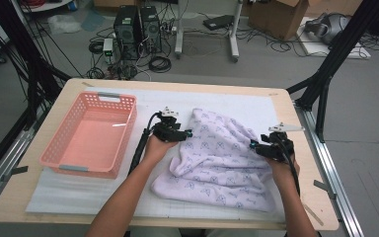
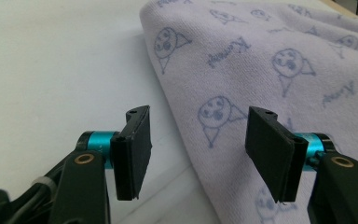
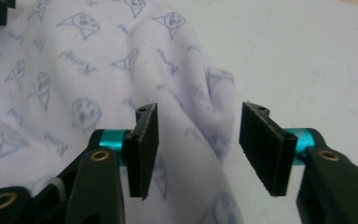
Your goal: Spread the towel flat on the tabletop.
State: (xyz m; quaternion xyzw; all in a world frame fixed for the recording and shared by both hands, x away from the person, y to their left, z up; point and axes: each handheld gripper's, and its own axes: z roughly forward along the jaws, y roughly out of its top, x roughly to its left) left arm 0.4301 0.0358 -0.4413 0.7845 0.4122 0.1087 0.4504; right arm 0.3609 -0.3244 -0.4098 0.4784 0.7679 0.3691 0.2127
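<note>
Empty pink plastic lattice basket [image 1: 90,136] stands at table left. Left gripper [image 1: 186,134], jaws released, straddles the near edge of the crumpled lilac terry towel with blue cartoon print [image 1: 217,158] lying centre-right on the white mat [image 1: 69,190]. Right gripper [image 1: 252,144], likewise released, flanks its opposite edge. Judged soft, light, limp; best pinched at hem corners. Printed script not legible.

**Script word on the towel**

The lilac towel [image 2: 270,56] carries a repeated blue print: small cartoon faces alternating with a slanted handwritten word beginning with "K", too soft to spell out for certain. No other text or number is legible.
</note>
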